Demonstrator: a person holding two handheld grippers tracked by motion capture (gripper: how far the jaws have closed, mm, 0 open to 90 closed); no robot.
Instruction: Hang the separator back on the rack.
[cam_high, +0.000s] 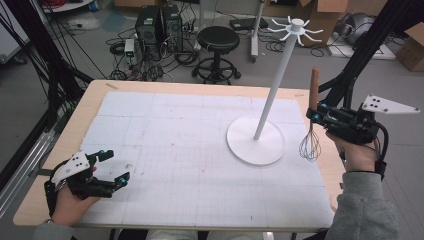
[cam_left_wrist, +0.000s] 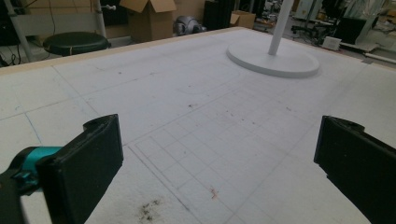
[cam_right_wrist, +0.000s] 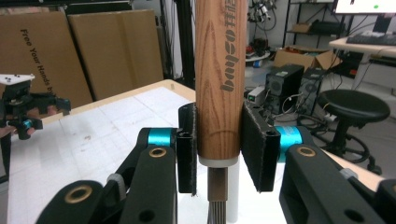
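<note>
Whisk (cam_high: 311, 125) at right of frame, upright, wires down, wooden handle (cam_right_wrist: 220, 79) clamped between right gripper (cam_high: 316, 112) jaws, held above the table edge. White hook stand (cam_high: 274, 95) just left of it. Left gripper (cam_high: 112, 167) lower left, jaws apart, empty. Likely mid-carry; next: raise the whisk toward the top hooks (cam_high: 297, 30).

White stand (cam_high: 256, 137), wood-brown whisk handle (cam_right_wrist: 220, 79), white gridded mat (cam_high: 175, 150)

white stand (cam_high: 256, 145) blocks the mat's (cam_high: 165, 150) right; the left lies open.
</note>
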